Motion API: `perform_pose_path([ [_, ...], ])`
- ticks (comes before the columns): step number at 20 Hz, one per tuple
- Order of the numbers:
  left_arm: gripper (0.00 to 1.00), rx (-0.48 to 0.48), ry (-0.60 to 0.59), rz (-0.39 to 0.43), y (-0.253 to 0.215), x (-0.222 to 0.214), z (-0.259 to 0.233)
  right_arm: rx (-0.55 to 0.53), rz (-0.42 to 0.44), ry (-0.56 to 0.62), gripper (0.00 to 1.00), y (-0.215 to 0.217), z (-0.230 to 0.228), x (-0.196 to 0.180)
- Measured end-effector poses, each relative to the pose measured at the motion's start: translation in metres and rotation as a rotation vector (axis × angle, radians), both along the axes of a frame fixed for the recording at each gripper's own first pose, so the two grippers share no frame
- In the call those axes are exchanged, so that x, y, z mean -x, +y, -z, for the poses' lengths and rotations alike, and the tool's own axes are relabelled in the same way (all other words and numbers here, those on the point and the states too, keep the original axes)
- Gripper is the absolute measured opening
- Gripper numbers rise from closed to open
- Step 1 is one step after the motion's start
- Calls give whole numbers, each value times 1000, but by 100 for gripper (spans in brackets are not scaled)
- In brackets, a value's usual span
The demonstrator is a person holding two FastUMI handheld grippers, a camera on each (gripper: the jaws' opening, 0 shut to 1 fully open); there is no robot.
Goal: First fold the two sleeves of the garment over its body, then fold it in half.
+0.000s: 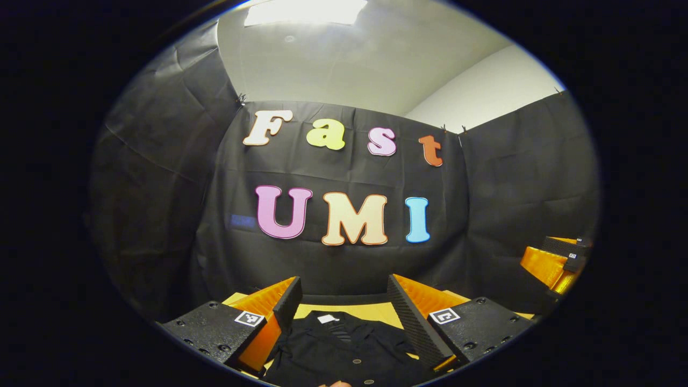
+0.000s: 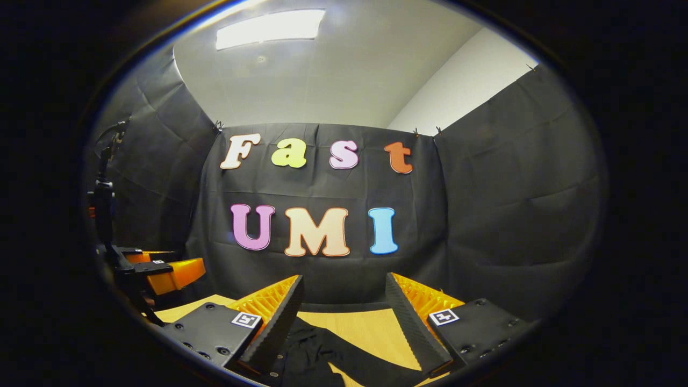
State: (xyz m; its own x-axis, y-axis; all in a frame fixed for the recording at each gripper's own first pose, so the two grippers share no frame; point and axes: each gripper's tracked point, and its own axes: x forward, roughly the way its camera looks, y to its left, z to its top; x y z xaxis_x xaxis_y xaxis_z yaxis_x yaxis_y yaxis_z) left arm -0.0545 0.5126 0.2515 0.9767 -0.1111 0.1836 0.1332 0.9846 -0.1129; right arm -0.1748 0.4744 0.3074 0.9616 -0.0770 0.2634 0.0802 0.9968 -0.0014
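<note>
Left gripper view: the left gripper [image 1: 344, 312], fingers spread apart and holding nothing, hovers above the collar end of the dark garment [image 1: 344, 349] lying flat on the wooden table [image 1: 376, 310]; a descent here would likely pinch collar or placket instead of a sleeve. Right gripper view: the right gripper [image 2: 344, 317], likewise apart and empty, faces a sleeve [image 2: 355, 357] stretched across the table, where too deep a bite could gather the body cloth as well and drag the whole garment askew.

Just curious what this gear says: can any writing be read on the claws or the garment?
White tag at the collar of the black shirt: too small to read.
Square markers: black-and-white patterns, no words.
No other readable text on them.
</note>
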Motion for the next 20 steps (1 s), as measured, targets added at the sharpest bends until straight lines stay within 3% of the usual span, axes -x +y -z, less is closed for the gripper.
perform_pose_path([
  [8,99,-28,-1,-22,1,-3,-1,-15,26,22,97,-23,4,-8],
  [9,95,-30,-2,-17,-1,-3,-2,-12,34,25,97,-27,5,-10],
  [10,99,-29,-3,-13,-4,-3,-2,-8,41,28,97,-32,6,-11],
  [12,99,-29,1,-11,-5,-3,0,1,56,47,97,-42,12,-15],
  [18,99,-49,4,-32,-1,-5,3,41,138,196,98,-94,59,-39],
  [19,95,-55,5,-38,0,-5,5,63,165,236,98,-108,72,-43],
  [20,99,-60,7,-46,2,-4,6,80,182,285,99,-120,87,-47],
])
